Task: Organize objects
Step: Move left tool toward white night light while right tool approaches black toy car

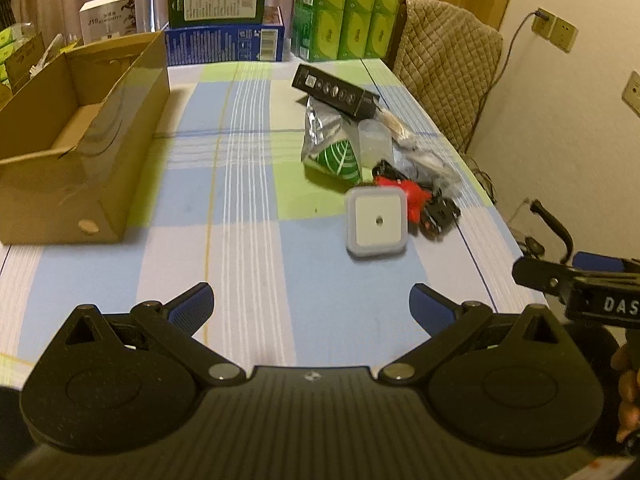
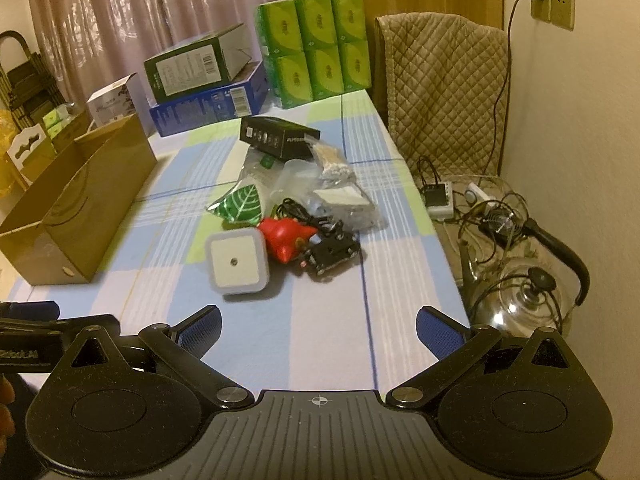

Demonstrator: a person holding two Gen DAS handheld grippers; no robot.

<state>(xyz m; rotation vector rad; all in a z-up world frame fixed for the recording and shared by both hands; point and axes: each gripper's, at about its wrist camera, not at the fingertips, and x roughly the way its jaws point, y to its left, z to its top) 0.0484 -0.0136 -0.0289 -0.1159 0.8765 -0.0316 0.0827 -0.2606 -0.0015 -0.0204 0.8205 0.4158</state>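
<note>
1. Left wrist view: left tongs (image 1: 311, 300) gape wide and empty over the counter (image 1: 248, 200); the square white night light (image 1: 377, 222) lies ahead, right of the cardboard box (image 1: 80, 128). It looks light, rigid and smooth

2. Right wrist view: right tongs (image 2: 318, 326) also spread wide, empty; the night light (image 2: 237, 261) touches the red toy (image 2: 282, 240). Gripping its flat opposite sides seems safest

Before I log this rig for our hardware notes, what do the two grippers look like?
The left gripper and right gripper look alike: black bodies with round pivot housings, angled linkage arms, silver rivets, a ribbed centre plate with a small crosshair mark, and textured blue finger pads. White lettering runs along each one's side.
</note>
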